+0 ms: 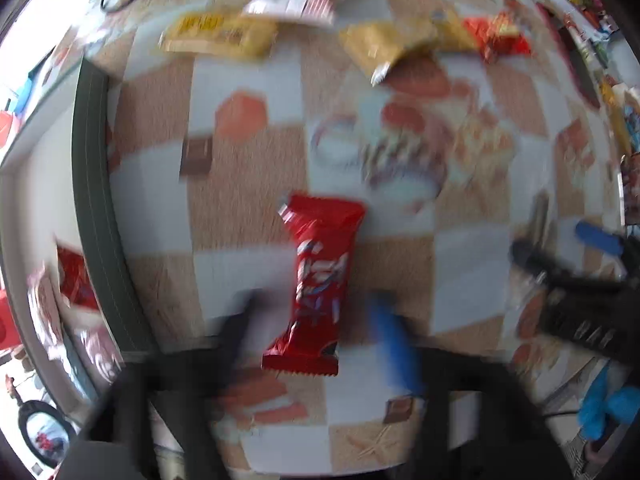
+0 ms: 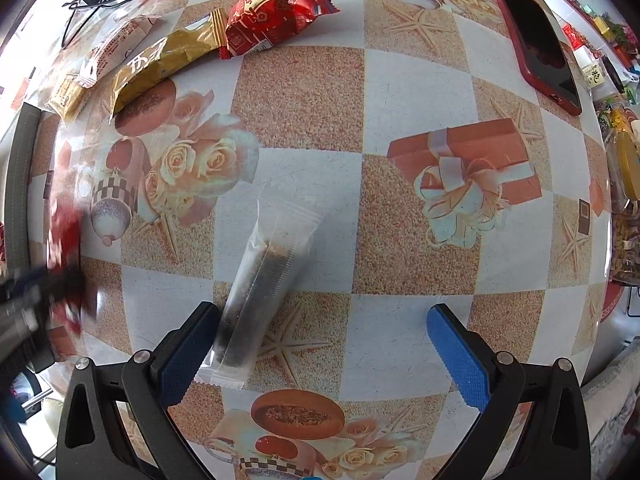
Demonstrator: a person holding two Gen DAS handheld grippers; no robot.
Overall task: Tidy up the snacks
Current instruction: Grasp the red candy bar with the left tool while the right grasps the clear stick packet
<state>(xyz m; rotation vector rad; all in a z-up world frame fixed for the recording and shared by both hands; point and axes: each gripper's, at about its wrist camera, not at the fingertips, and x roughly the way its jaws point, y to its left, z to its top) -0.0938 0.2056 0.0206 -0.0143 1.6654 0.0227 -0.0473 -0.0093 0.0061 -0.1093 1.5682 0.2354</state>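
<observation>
In the blurred left wrist view a red snack bar [image 1: 318,280] sits between my left gripper's [image 1: 316,316] fingers, which look closed in on its sides. In the right wrist view my right gripper [image 2: 320,320] is open and empty, low over the table; a clear packet with a dark bar [image 2: 260,284] lies against its left finger [image 2: 188,348]. My left gripper with the red bar shows blurred at that view's left edge [image 2: 60,280]. A red packet [image 2: 276,16], a gold packet [image 2: 168,56] and a clear-wrapped snack [image 2: 116,44] lie at the far left.
A grey-rimmed box [image 1: 92,208] holding red and white packets stands left of the left gripper. Yellow, white and red packets [image 1: 224,36] lie far across the patterned tablecloth. A phone in a red case [image 2: 536,40] lies far right. Jars stand at the right edge [image 2: 624,168].
</observation>
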